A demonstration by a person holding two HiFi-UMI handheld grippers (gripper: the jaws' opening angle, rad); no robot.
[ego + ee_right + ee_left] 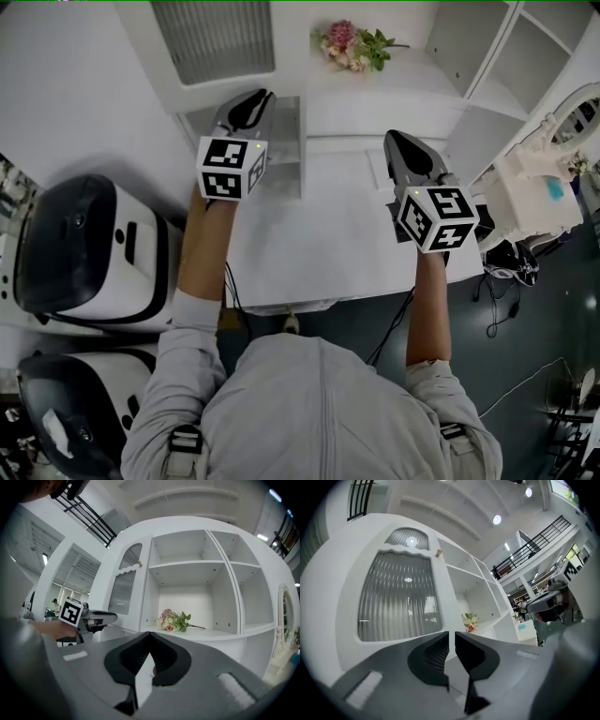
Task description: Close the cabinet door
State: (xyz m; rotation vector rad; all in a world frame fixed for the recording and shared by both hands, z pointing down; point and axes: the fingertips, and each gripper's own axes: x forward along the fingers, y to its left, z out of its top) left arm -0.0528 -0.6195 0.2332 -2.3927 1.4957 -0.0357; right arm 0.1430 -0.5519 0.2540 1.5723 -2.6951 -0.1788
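Note:
The white cabinet door (401,597), with ribbed glass and a small knob (438,553), stands right in front of my left gripper (452,637) and looks flush with the cabinet front. In the head view the door (214,37) is at the top and the left gripper (258,98) points at the part below it. Its jaws stand a narrow gap apart with nothing between them. My right gripper (398,141) hovers over the white counter, apart from the cabinet. In its own view the right gripper (150,635) is shut and empty, and the door (124,585) is to the left.
Pink flowers (352,45) lie on an open shelf right of the door. More open shelves (187,564) and an oval-windowed panel (284,616) are further right. Two white machines with dark tops (80,248) stand at the left, and a white device (530,192) with cables at the right.

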